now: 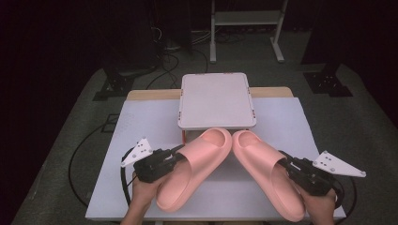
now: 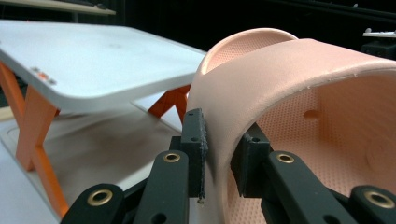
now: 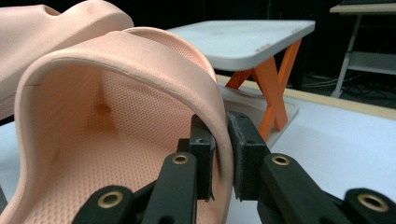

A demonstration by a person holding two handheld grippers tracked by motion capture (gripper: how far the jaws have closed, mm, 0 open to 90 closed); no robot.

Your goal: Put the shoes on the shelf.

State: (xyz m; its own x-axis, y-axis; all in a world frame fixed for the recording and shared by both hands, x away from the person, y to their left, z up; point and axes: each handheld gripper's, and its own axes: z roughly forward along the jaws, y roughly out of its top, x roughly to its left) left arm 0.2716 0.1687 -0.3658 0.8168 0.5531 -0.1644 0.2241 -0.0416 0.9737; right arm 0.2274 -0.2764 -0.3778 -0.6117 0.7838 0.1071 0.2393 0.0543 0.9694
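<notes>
My left claw (image 1: 176, 152) is clamped on the strap of the left slipper (image 1: 195, 166), one black jaw on the outside of the pink band and the other tucked inside it. In the left gripper view the strap's edge runs right between the two pads (image 2: 198, 135), which pinch it tight, and the dimpled footbed shows to the right of them. My left hand (image 1: 141, 192) comes in from the near edge of the worktop (image 1: 141, 117).

My right claw (image 1: 287, 163) is clamped the same way on the strap of the right slipper (image 1: 267, 171). In the right gripper view the band's rim sits squeezed between the jaws, with the hollow of the slipper opening to the left and the other slipper's toe showing at the top left corner. My right hand (image 1: 321, 206) holds that gripper near the worktop's near right corner.

The two slippers point away from me with their toes close together, almost touching, just in front of the small white stand (image 1: 217, 101). Their heels splay out toward my hands. The stand rests on orange crossed legs (image 3: 273, 88) in the middle of the white worktop, its flat top tilted a little. Both slippers are tipped up by the strap; whether their soles rest on the surface I cannot tell.
</notes>
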